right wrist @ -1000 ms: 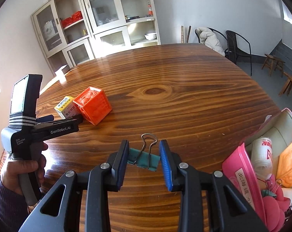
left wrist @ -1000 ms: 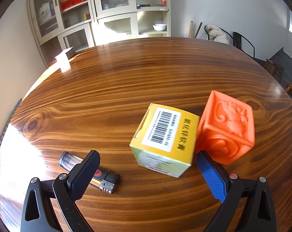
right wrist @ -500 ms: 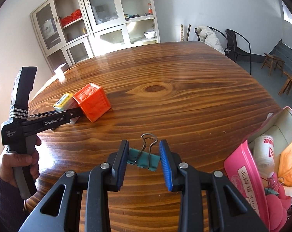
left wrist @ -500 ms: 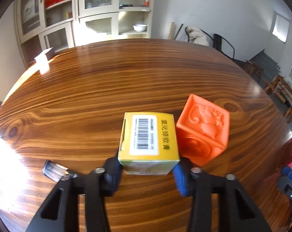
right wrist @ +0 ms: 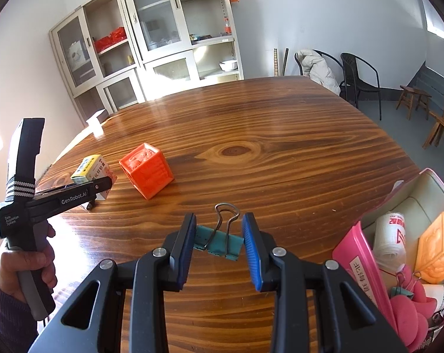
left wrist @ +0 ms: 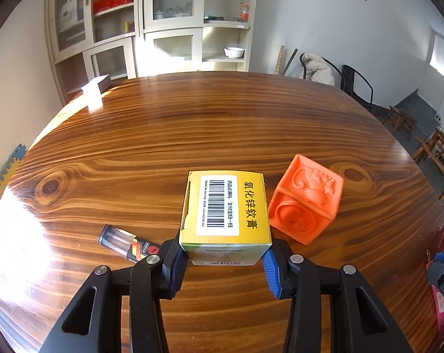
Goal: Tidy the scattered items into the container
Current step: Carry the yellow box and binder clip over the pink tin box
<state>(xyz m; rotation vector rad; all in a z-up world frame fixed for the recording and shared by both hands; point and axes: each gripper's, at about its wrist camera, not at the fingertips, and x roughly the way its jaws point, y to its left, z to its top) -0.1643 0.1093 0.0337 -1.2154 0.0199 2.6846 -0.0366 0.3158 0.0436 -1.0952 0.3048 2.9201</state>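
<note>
- We have the yellow box (left wrist: 225, 214) clamped between the blue pads of our left gripper (left wrist: 225, 261); the jaws have just been closing and now press on both of its side walls, about a third of the way open. The barcode label faces up.
- From the right wrist view the yellow box (right wrist: 90, 168) seems tilted and raised off the wooden table (right wrist: 266, 147), though we cannot tell whether its far edge still touches the wood.
- Just right of the left gripper's right finger sits the orange embossed cube (left wrist: 305, 198), close beside the box; whether the two touch we cannot tell.
- Left of the left gripper's left finger lies a lighter (left wrist: 128, 242) with a clear end, flat on the table and partly hidden behind that finger.
- Our right gripper (right wrist: 219, 244) holds a teal binder clip (right wrist: 219, 242) across its body, jaws narrowly open around it, both pads against its ends, the wire handles pointing away from us.
- Right of the right gripper stands the pink container (right wrist: 366, 261), holding a white roll, a pale orange cube and pink soft pieces.
- Far left of the right gripper, a hand (right wrist: 25, 267) in a dark sleeve grips the left tool's handle.
- A small white object (left wrist: 95, 91) rests at the table's far left edge, well apart from both grippers.
</note>
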